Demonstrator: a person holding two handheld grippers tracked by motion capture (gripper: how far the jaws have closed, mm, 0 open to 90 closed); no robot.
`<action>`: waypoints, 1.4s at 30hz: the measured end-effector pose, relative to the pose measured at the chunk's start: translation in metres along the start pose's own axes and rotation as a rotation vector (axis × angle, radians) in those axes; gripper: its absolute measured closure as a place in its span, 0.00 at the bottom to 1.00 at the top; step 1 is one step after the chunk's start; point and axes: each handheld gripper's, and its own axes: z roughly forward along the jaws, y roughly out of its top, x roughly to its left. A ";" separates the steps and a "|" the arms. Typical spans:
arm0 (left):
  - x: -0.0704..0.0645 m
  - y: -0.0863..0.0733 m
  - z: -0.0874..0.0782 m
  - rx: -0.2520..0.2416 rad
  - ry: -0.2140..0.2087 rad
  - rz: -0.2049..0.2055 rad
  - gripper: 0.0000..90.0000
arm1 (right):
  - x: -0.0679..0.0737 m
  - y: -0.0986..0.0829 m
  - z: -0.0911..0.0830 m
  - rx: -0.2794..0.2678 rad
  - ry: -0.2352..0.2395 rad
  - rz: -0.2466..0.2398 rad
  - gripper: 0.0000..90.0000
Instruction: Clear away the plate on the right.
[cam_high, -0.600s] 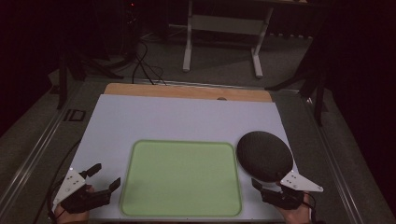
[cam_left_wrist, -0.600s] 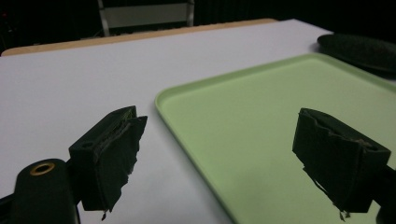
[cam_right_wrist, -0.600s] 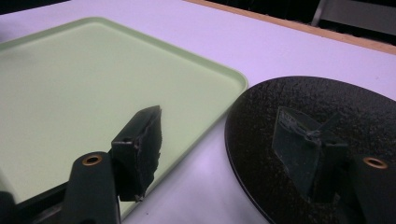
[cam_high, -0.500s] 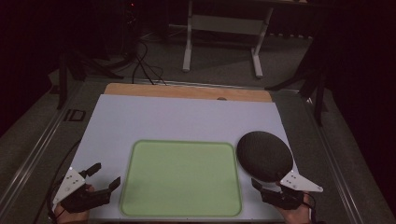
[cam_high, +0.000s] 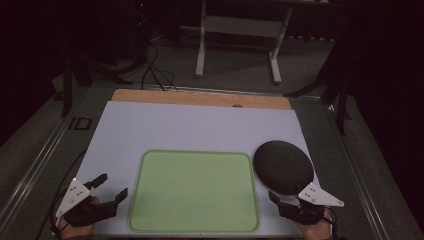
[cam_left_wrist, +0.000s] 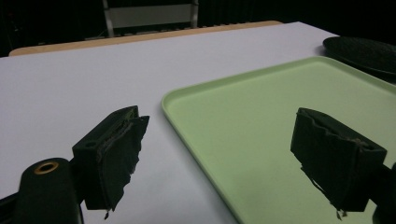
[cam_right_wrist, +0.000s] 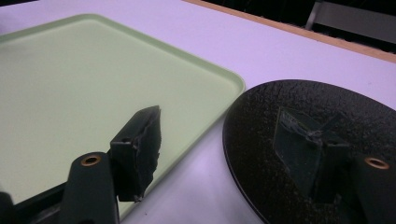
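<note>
A light green tray (cam_high: 194, 190) lies empty on the white table top, near its front edge. A black round plate (cam_high: 283, 166) rests just right of the tray. My left gripper (cam_high: 110, 187) stands open at the front left, beside the tray's left rim (cam_left_wrist: 187, 122), with nothing between its jaws. My right gripper (cam_high: 280, 201) hovers open at the front right, at the near edge of the black plate (cam_right_wrist: 299, 140). In the right gripper view one jaw stands over the tray (cam_right_wrist: 93, 93) and the other over the plate. My left gripper (cam_left_wrist: 219, 154) straddles the tray's corner.
The white sheet (cam_high: 200, 125) covers the table, with a wooden strip (cam_high: 200, 98) at its far edge. Beyond the table stand a metal frame (cam_high: 237, 30) and cables (cam_high: 150, 65) on the dark floor.
</note>
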 end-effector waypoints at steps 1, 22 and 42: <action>0.000 0.000 0.000 -0.002 -0.001 0.001 0.18 | 0.000 0.000 0.000 -0.001 0.001 0.000 0.35; 0.002 -0.001 -0.002 -0.007 0.014 -0.010 0.19 | -0.008 0.000 -0.006 -0.029 -0.044 0.017 0.34; 0.005 0.000 -0.001 -0.007 0.011 -0.015 0.20 | -0.020 -0.002 -0.014 -0.023 -0.117 0.033 0.34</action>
